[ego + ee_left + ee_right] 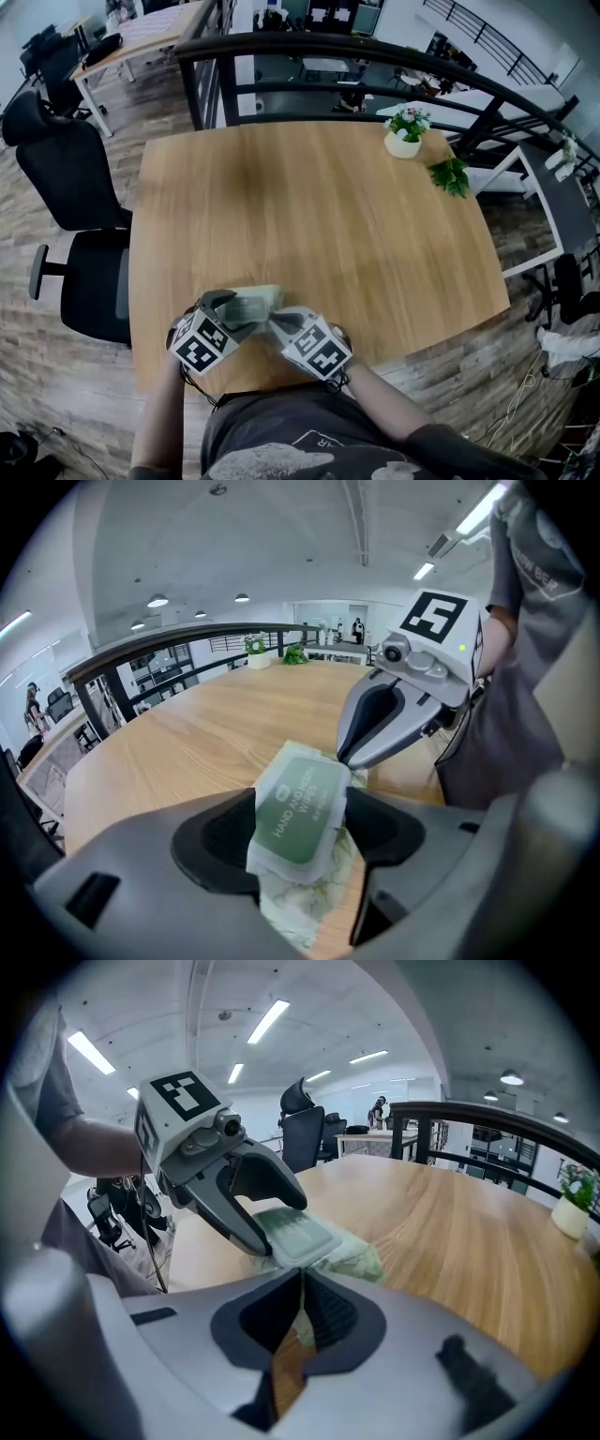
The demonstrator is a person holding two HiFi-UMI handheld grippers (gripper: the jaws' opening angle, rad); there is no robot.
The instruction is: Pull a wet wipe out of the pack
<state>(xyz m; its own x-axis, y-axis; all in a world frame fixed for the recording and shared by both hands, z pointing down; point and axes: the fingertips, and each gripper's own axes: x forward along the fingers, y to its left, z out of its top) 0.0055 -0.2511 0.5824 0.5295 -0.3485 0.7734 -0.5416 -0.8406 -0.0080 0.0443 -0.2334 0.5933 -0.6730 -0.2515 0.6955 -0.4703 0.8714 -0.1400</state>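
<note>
Left tongs [234, 314] clamp the wet wipe pack [349, 1258] by its sides. Right tongs [345, 757], pinched narrow at its lid [298, 808] corner, could slip off or drag the pack loose.

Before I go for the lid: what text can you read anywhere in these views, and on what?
"HAND AND MOUTH WIPES": lid label of the wipes pack, left gripper view; "MOUTH" is partly blurred.
Smaller line beneath it: too small to read.
Print on the person's shirt: cut off, blurred, unreadable.
Marker cubes: square patterns only, no words.
</note>
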